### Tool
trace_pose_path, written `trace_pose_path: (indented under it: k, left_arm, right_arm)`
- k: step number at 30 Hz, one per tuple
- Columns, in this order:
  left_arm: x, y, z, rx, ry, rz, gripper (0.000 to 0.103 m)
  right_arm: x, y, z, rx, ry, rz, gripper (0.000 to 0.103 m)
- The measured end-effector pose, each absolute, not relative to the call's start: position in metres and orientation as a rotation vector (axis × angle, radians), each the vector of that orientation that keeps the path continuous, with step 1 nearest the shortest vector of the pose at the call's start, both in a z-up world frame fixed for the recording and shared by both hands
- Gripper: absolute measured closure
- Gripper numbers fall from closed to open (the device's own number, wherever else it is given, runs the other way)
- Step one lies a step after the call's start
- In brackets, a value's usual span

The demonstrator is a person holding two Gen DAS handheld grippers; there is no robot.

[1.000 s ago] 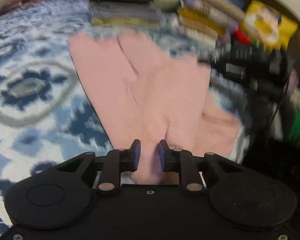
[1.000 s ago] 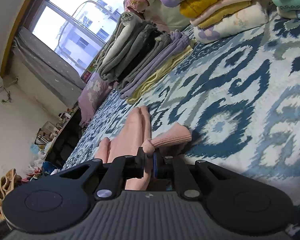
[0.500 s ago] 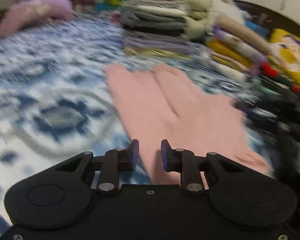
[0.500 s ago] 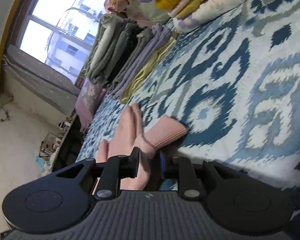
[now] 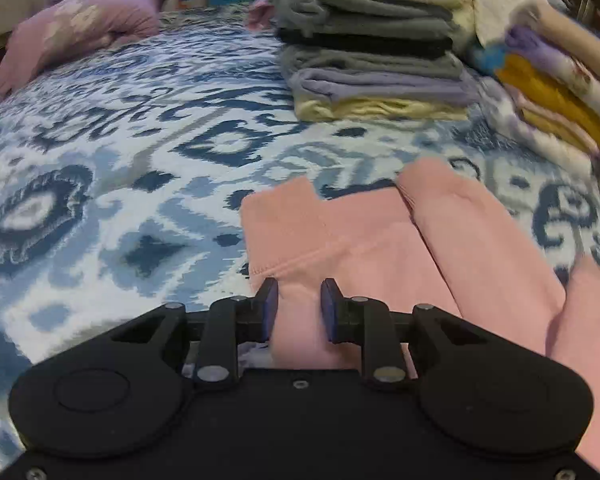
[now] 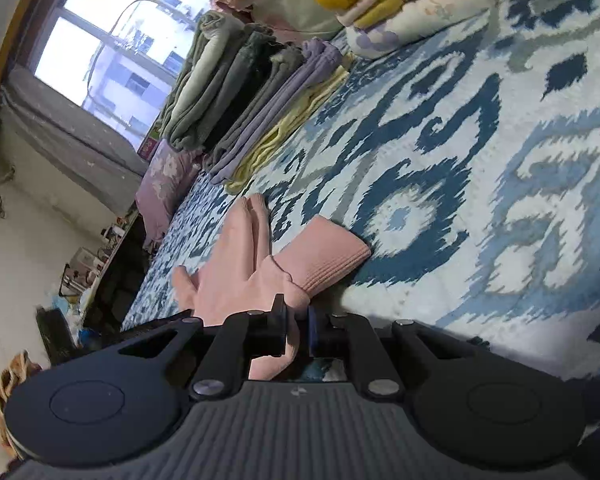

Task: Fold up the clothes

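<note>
A pink garment lies flat on the blue-and-white patterned bedspread, two long parts running away from me. My left gripper has its jaws a little apart with a fold of the pink fabric between them, by the hemmed edge. In the right wrist view the same pink garment lies ahead, its ribbed cuff to the right. My right gripper is shut on a bunch of the pink fabric next to the cuff.
A stack of folded grey, black, lavender and yellow clothes stands at the back of the bed, with a second multicoloured pile to its right. A pink pillow lies at the far left. A window and cluttered floor lie beyond the bed edge.
My left gripper has swung left and lower along the garment to its hemmed edge. My right gripper opened slightly half a second ago and has closed again on the fabric.
</note>
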State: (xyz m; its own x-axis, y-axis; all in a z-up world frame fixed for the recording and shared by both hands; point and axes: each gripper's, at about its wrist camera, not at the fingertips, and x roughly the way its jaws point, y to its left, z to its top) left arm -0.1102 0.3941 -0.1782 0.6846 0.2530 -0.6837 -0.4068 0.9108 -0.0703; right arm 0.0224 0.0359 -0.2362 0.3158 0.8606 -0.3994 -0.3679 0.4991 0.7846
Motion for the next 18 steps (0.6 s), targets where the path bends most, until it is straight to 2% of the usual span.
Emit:
trace_pose_path:
  k: [4, 7, 10, 13, 15, 18]
  left_arm:
    - [-0.154, 0.373, -0.155, -0.243, 0.637, 0.382, 0.082]
    - [-0.197, 0.332, -0.143, -0.188, 0.601, 0.364, 0.082]
    - [-0.241, 0.286, -0.136, -0.134, 0.584, 0.29, 0.073]
    - [-0.272, 0.246, -0.136, -0.051, 0.615, 0.193, 0.053]
    - [-0.283, 0.228, -0.142, 0.005, 0.634, 0.131, 0.052]
    - [-0.289, 0.207, -0.155, 0.082, 0.637, 0.104, 0.052]
  right_arm:
    - [0.025, 0.032, -0.236, 0.676, 0.922, 0.874, 0.082]
    - [0.029, 0.028, -0.24, 0.719, 0.925, 0.858, 0.082]
    - [0.031, 0.024, -0.244, 0.761, 0.917, 0.84, 0.081]
    - [0.032, 0.022, -0.247, 0.796, 0.908, 0.839, 0.08]
    - [0.03, 0.024, -0.242, 0.776, 0.888, 0.852, 0.08]
    - [0.027, 0.025, -0.233, 0.737, 0.869, 0.866, 0.087]
